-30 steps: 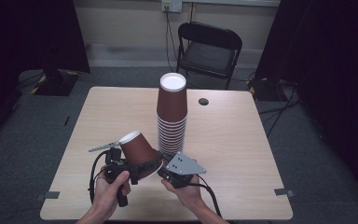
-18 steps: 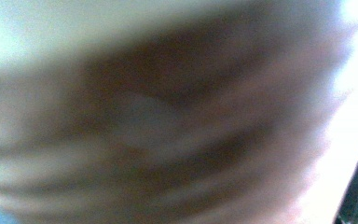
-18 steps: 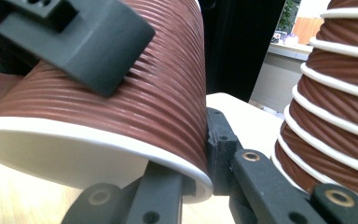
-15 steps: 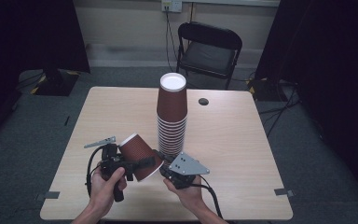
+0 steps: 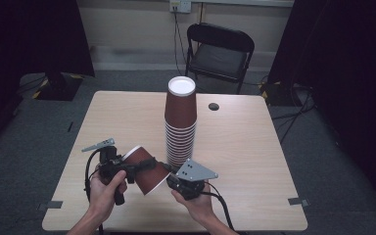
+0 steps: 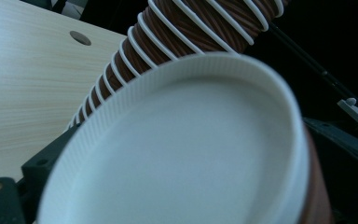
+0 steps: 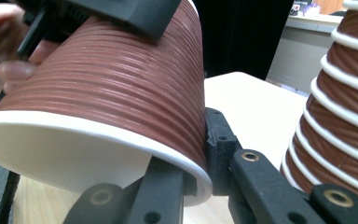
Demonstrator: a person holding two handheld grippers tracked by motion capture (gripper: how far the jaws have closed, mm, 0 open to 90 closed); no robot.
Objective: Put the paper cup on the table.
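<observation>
While the left claw (image 5: 142, 166) opens, the right claw (image 7: 200, 163) pinches the cup's (image 7: 121, 88) rim.

One brown paper cup (image 5: 146, 170) with thin ridges on its side lies tipped over, held up above the tabletop near the front edge. Its closed white bottom points up and to the left, and its open mouth with a white rolled rim faces down and to the right. It is white inside. Just behind it stands a tall stack of cups (image 5: 180, 128) of the same kind, upside down, with many white rims showing one above the other.
</observation>
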